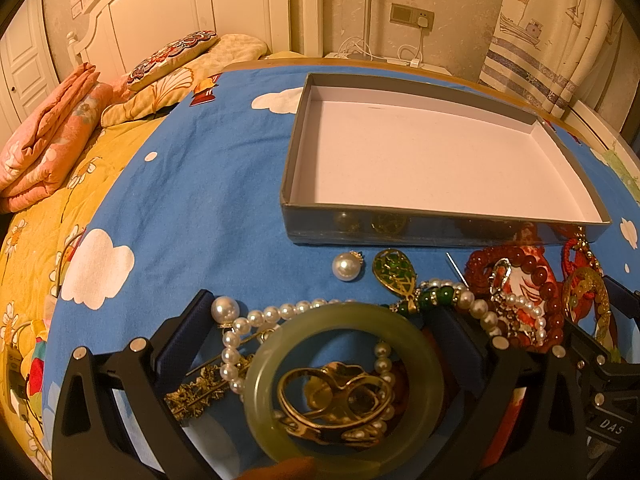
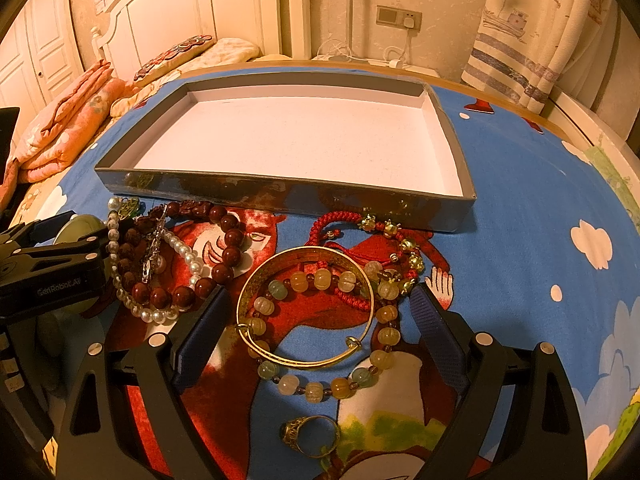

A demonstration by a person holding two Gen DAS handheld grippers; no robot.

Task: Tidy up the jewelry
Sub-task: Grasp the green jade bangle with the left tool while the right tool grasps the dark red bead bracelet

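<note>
- Left gripper stood wide open, jaws astride the jade bangle; neither pad touched it. The bangle lay flat on the blue cloth, near the view's 6 o'clock.
- Inside the bangle's ring sat a cluster of gold rings, with the pearl strand running under its rim at 10 o'clock.
- Right gripper also gaped open, straddling the gold bangle and the amber bead bracelet, which overlapped each other.
- Grey box lay empty at 12 o'clock of both piles; nothing sorted yet, by my reading.
- A loose pearl and a green pendant lay just short of the box wall.
- Step in hand, as I judged: take the jade bangle with the left.
- To do it well: close across the rim only, lift straight up and slowly so the rings and pearls drop clear, not dragged along.
- Jade looked hard and slick; a firm, centred pinch seemed wise.
- Right should pick one piece, not both tangled.
</note>
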